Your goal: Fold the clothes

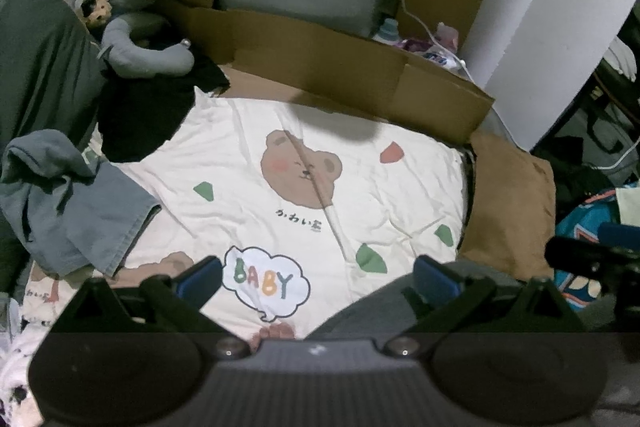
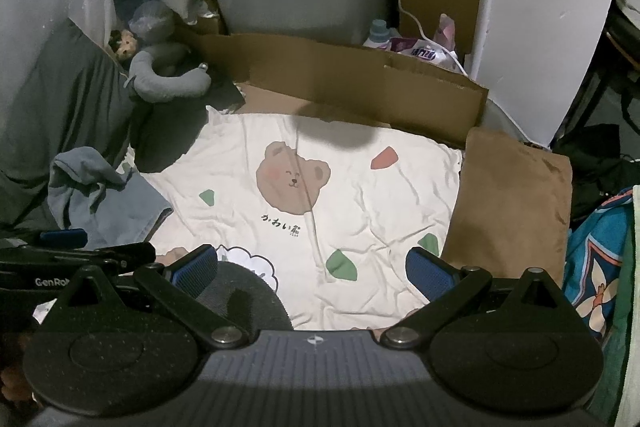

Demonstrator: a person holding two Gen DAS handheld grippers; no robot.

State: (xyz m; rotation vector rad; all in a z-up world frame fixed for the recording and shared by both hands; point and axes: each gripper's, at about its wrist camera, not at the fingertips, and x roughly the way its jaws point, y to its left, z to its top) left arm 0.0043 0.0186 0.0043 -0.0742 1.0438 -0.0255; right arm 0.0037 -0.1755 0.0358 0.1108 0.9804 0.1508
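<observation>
A cream bear-print sheet (image 1: 360, 187) covers the bed; it also shows in the right wrist view (image 2: 360, 195). A crumpled blue-grey garment (image 1: 76, 203) lies at its left edge, also in the right wrist view (image 2: 104, 199). A dark grey cloth (image 1: 360, 311) lies at the near edge under my grippers, seen in the right wrist view (image 2: 248, 295) too. My left gripper (image 1: 318, 281) is open and empty above the sheet's near edge. My right gripper (image 2: 312, 273) is open and empty beside it. The left gripper's side (image 2: 76, 259) shows at the right view's left.
A flattened cardboard box (image 1: 340, 67) lines the far side of the bed. A brown pillow (image 1: 508, 203) lies at the right. A grey neck pillow (image 1: 144, 55), a small doll (image 1: 96, 9) and dark bedding (image 1: 44, 67) sit at the back left. Colourful fabric (image 2: 596, 259) lies far right.
</observation>
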